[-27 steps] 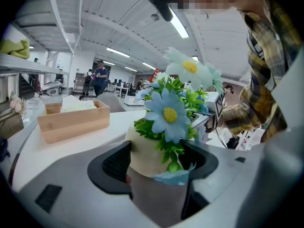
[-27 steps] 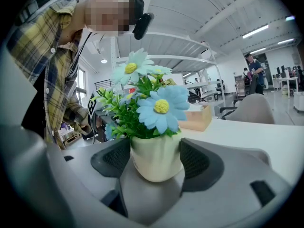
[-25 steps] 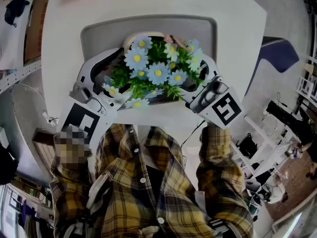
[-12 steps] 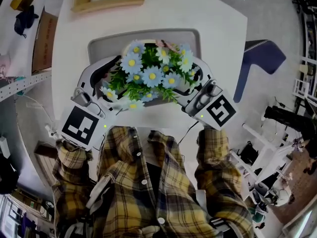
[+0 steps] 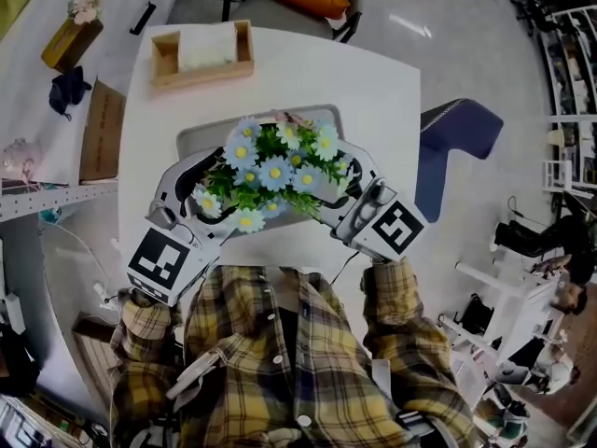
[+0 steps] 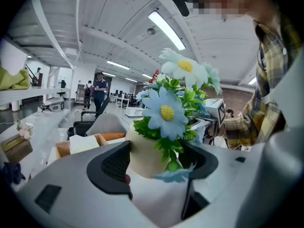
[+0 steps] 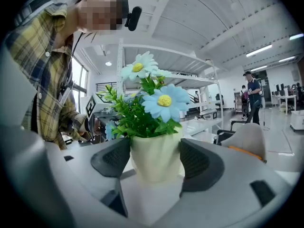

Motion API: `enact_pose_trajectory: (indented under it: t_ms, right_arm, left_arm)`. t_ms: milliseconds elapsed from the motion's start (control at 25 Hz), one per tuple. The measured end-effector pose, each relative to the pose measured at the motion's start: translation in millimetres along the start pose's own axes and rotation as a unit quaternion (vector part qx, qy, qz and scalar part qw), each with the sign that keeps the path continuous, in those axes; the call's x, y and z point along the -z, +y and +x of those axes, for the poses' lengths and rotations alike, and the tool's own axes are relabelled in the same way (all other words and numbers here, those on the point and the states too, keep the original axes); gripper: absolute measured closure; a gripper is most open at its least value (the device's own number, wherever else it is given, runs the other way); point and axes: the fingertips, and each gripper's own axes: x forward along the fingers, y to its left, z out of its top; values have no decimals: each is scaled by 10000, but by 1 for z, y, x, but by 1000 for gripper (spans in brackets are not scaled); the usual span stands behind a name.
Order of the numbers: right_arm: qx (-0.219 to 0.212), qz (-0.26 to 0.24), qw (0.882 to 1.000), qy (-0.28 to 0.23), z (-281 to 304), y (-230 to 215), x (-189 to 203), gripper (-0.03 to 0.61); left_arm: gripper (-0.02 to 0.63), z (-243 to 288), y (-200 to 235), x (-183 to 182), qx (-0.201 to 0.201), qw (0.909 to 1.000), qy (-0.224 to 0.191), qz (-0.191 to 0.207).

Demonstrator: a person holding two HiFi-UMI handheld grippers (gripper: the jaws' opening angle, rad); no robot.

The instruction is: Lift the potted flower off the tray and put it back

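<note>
Potted flower (image 5: pixel 275 171) gripped by both claws, mid-frame in the head view, over the near part of the grey tray (image 5: pixel 196 136).
Left claw (image 6: pixel 154 163) and right claw (image 7: pixel 156 160) are each closed on the cream pot from opposite sides, with the dark pads pressed to its wall. Blue daisies and green leaves spread above the jaws. Can't tell if the pot's base touches the tray. The tray lies on a white tabletop (image 5: pixel 373 82), and a wooden box (image 5: pixel 201 54) sits beyond the tray, upper left of the head view.
</note>
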Motion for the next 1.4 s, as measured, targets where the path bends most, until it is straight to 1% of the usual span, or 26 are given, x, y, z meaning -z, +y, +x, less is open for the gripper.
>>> enact_pose_trajectory:
  t_ms: [160, 200, 240, 320, 520, 680, 800, 960, 1120, 1400]
  right_arm:
    - [30, 104, 9999, 109, 5, -9, 80, 261]
    - [22, 115, 9999, 78, 5, -9, 91, 261]
    - [11, 103, 9999, -2, 4, -9, 94, 261]
    - [32, 67, 9999, -75, 2, -8, 90, 261]
    - [137, 57, 9999, 63, -3, -7, 82, 261]
    - [157, 103, 9997, 122, -4, -7, 82, 261]
    - [207, 8, 9998, 12, -5, -8, 82, 261]
    - [244, 94, 9997, 0, -5, -6, 84, 261]
    - [329, 5, 9993, -199, -4, -8, 79, 261]
    - [334, 136, 9993, -91, -4, -3, 83, 261]
  left_arm:
    - [295, 32, 2, 73, 22, 9997, -61, -223]
    - [295, 36, 1, 84, 13, 9996, -63, -272]
    - [295, 38, 0, 89, -2, 9996, -68, -290]
    - [295, 37, -2, 86, -27, 9995, -103, -286]
    - [295, 35, -4, 74, 13, 9995, -159, -268]
    - [295, 35, -6, 75, 74, 9991, -167, -377]
    - [295, 37, -6, 76, 91, 9988, -199, -429]
    - [295, 35, -6, 76, 114, 9990, -202, -388]
    - [295, 34, -6, 75, 116, 9989, -219, -397]
    - [295, 33, -6, 76, 119, 9989, -227, -389]
